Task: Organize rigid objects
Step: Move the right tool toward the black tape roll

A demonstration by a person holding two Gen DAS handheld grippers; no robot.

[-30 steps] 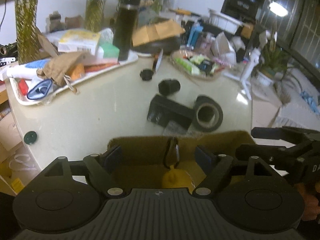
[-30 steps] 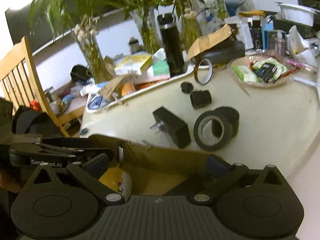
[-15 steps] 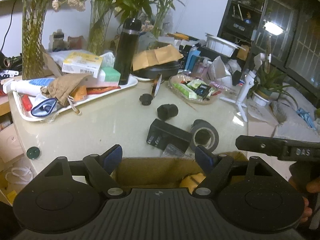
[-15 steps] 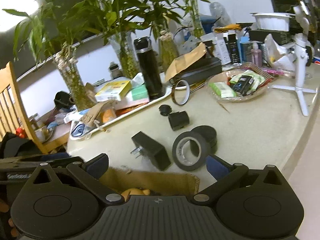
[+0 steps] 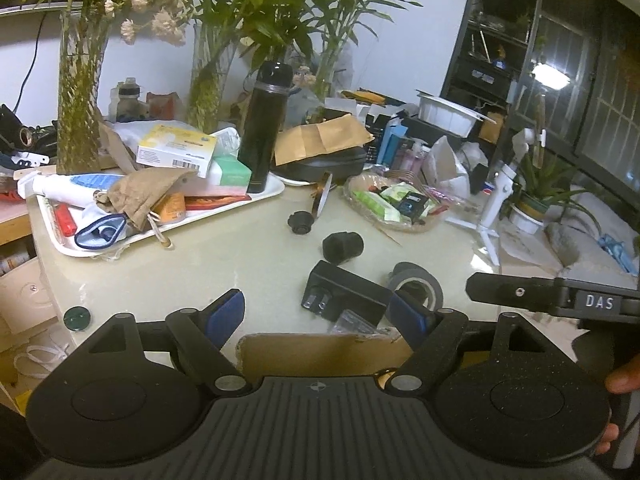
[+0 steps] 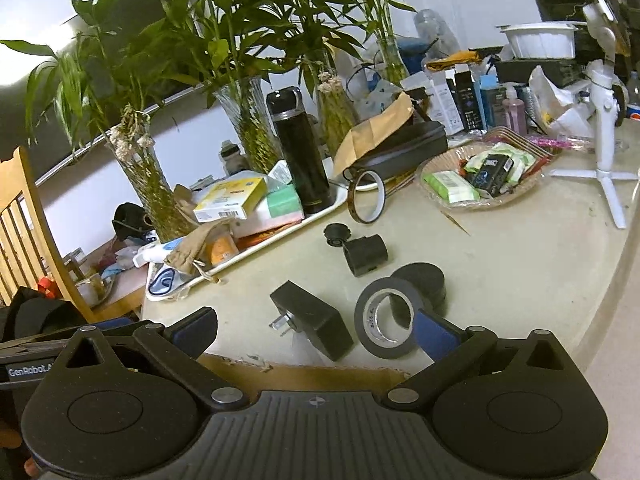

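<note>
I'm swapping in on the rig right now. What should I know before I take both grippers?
Left gripper and right gripper: both open, empty, above the cardboard box edge.
On the table: black plug adapter, black tape roll, black cylinder, round black cap, amber tape ring.
Done: cannot tell; the box's inside is hidden.
Left: those five pieces.

Two side-by-side wrist views, angled down, sharing table [image 5: 240,264].

A lived-in home room: a cluttered table [image 5: 168,268] carries vases of bamboo [image 6: 256,128] at twelve o'clock, a flask [image 5: 264,128] on a tray [image 5: 224,212], a snack basket [image 6: 480,184] at two o'clock, and a wooden chair [image 6: 24,232] at nine.
</note>
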